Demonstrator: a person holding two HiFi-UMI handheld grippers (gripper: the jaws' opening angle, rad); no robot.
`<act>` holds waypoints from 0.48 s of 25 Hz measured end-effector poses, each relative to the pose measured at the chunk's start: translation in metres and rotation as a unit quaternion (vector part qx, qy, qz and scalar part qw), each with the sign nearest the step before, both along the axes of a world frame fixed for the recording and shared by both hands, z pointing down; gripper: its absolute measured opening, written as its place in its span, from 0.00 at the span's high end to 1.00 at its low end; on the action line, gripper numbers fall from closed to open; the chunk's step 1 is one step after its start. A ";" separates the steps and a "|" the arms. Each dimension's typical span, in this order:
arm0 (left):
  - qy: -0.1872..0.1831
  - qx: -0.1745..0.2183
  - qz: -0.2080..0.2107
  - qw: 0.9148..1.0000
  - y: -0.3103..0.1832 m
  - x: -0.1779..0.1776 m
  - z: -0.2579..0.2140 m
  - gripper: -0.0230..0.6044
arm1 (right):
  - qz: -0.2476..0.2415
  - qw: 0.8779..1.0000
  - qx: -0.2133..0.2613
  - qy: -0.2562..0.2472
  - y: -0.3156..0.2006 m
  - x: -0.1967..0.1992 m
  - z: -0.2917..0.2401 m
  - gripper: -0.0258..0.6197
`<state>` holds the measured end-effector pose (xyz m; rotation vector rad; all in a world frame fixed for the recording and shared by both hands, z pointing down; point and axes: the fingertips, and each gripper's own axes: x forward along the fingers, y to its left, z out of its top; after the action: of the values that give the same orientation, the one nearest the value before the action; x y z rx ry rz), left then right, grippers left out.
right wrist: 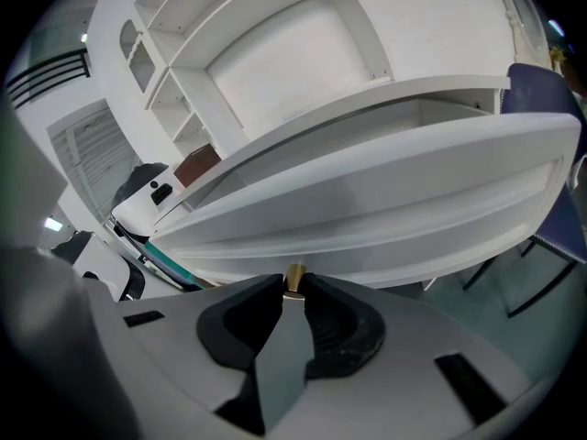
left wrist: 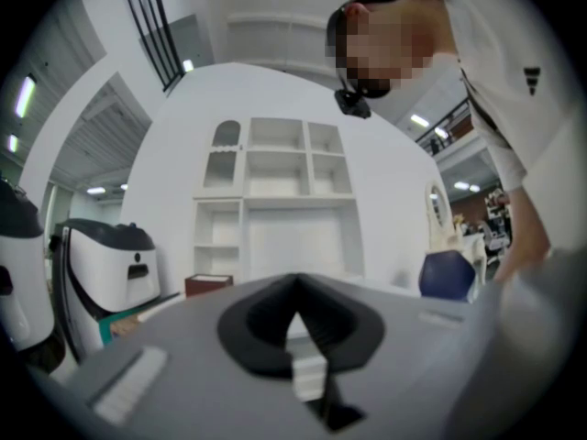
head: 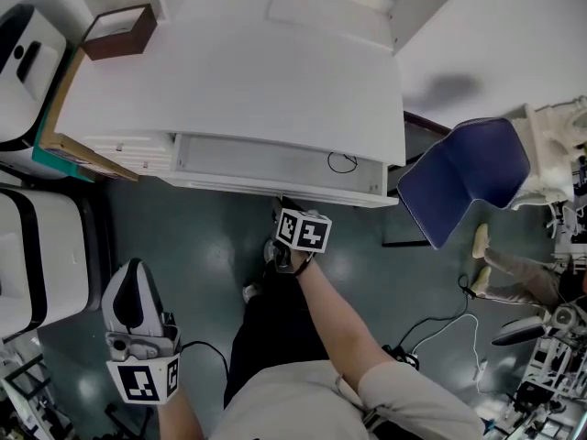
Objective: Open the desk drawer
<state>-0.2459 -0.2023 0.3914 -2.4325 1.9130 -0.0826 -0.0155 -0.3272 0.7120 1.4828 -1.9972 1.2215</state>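
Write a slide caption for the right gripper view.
Right gripper, jaws shut on the brass knob of the partly open white desk drawer.

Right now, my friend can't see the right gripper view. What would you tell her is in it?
The right gripper pinches a small brass knob between its black fingers, on the front of a white drawer that is pulled partly out. White shelves stand behind it, and a blue chair shows at the right edge.

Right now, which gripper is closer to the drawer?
Right. The right gripper is at the drawer front, jaws on its knob. The left gripper is off to the side, well away.
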 end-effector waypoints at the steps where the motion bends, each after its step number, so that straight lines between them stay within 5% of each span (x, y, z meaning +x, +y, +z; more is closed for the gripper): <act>1: 0.000 0.001 0.001 1.000 0.002 0.000 -0.001 0.95 | 0.000 1.000 0.000 0.000 0.003 0.000 0.000 0.84; 12: -0.002 0.008 0.003 1.000 0.025 -0.001 -0.006 0.95 | 0.003 1.000 -0.004 -0.003 0.035 -0.003 0.000 0.84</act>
<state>-0.2464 -0.1774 0.3854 -2.4268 1.8964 -0.0728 -0.0188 -0.2920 0.7118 1.4846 -1.9900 1.2376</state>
